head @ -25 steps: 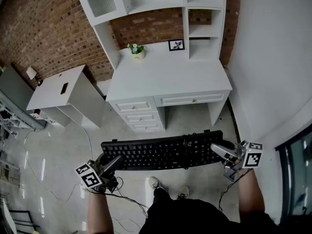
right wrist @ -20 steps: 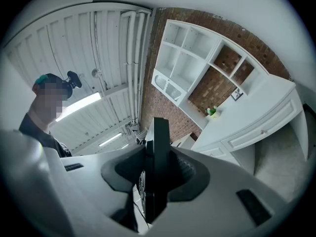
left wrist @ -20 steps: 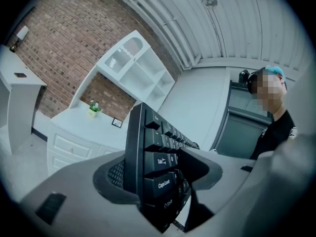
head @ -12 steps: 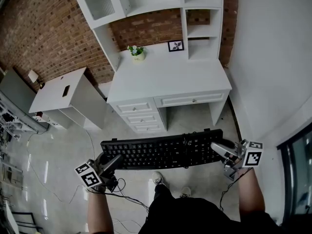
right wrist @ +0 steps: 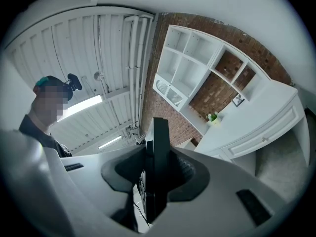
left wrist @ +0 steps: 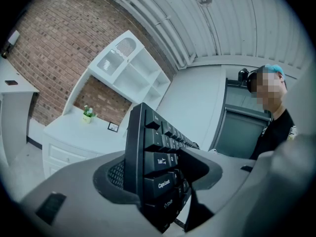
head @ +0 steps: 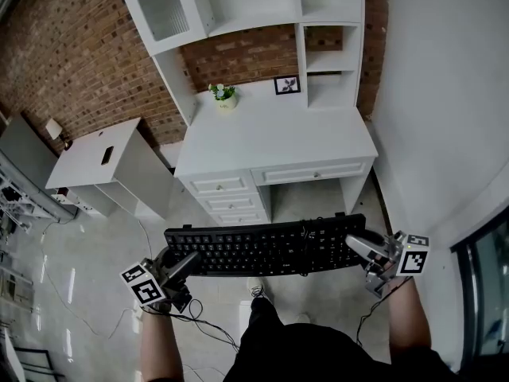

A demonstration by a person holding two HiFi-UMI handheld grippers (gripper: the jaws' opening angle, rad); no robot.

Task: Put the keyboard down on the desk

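Black keyboard (head: 265,247) pinched at its ends by left gripper (head: 187,263) and right gripper (head: 355,244), held in mid-air short of white desk (head: 270,126); likely to twist loose if lowered unevenly.

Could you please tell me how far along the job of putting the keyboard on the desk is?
Done: the keyboard is picked up, clamped at its two ends by the left tongs and the right tongs. In hand: it hangs level in the air, short of the white desk. Left: carry it over the desktop, lower it and release.
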